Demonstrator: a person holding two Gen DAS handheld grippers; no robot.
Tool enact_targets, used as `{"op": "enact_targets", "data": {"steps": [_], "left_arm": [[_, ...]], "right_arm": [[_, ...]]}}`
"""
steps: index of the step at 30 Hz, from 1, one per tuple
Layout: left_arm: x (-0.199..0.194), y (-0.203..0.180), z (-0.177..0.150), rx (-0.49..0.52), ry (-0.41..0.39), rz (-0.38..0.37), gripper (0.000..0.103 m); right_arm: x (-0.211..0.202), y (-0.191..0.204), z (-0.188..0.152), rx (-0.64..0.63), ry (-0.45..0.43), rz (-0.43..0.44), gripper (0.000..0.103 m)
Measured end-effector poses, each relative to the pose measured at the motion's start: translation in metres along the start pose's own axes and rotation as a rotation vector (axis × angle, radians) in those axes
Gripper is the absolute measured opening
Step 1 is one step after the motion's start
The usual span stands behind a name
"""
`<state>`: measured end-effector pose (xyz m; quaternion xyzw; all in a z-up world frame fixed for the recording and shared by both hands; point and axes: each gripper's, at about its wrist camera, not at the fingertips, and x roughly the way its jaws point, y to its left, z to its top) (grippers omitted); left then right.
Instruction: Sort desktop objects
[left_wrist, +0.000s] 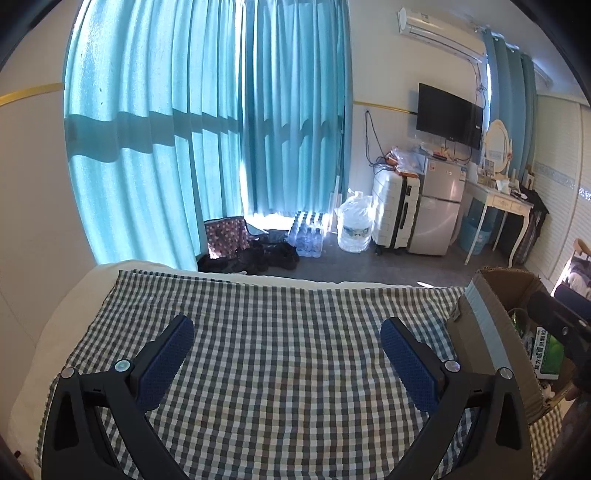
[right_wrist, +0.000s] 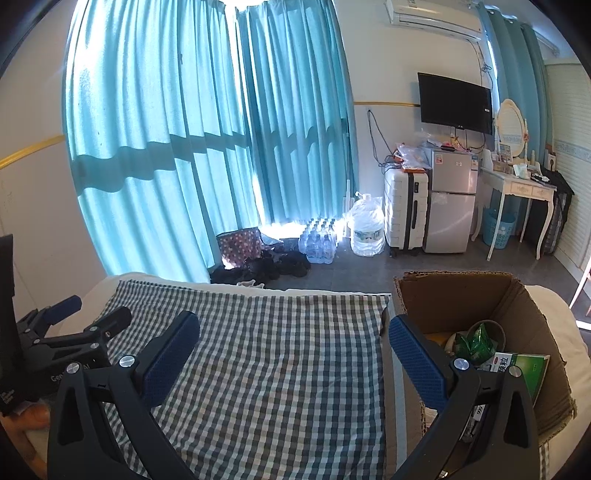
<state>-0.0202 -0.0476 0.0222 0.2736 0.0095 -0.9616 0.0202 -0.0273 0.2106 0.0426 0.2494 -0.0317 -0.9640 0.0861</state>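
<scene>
Left gripper (left_wrist: 287, 334): jaws spread wide, nothing between them, poised above the checked cloth (left_wrist: 280, 369). Right gripper (right_wrist: 294, 332): likewise released and empty; its right finger (right_wrist: 417, 363) overlaps the near left wall of the box (right_wrist: 461, 295) in the right wrist view, though contact cannot be confirmed.

Task items: all visible ones lie inside the cardboard box at the right edge of the bed, just beside the cloth's right edge. A green-and-white carton (right_wrist: 524, 371) lies tilted against the box's right wall, long axis running from near right up toward the far left. Behind it lies a green sachet (right_wrist: 476, 343), crumpled, its direction not determinable. In the left wrist view the carton (left_wrist: 546, 352) stands nearly upright, printed face toward the camera.

Surface: the cloth, in dark and white checks, covers a white bed (left_wrist: 147, 267); the cloth carries no items.

Room: teal curtains (left_wrist: 207, 129) closed over a sunlit window; grey floor with bottled water (left_wrist: 308, 236), a large jug (left_wrist: 354, 225), a white suitcase (left_wrist: 395, 210), a small fridge (left_wrist: 439, 206), a wall television (left_wrist: 448, 114), and a white dresser (left_wrist: 498, 203) with an oval mirror.
</scene>
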Motion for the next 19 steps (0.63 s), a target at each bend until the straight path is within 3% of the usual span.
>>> {"op": "enact_targets", "data": {"steps": [19], "left_arm": [[-0.0010, 0.0003, -0.0045, 0.014, 0.017, -0.003, 0.103]], "right_arm": [[0.0000, 0.0081, -0.0054, -0.026, -0.014, -0.021, 0.103]]}}
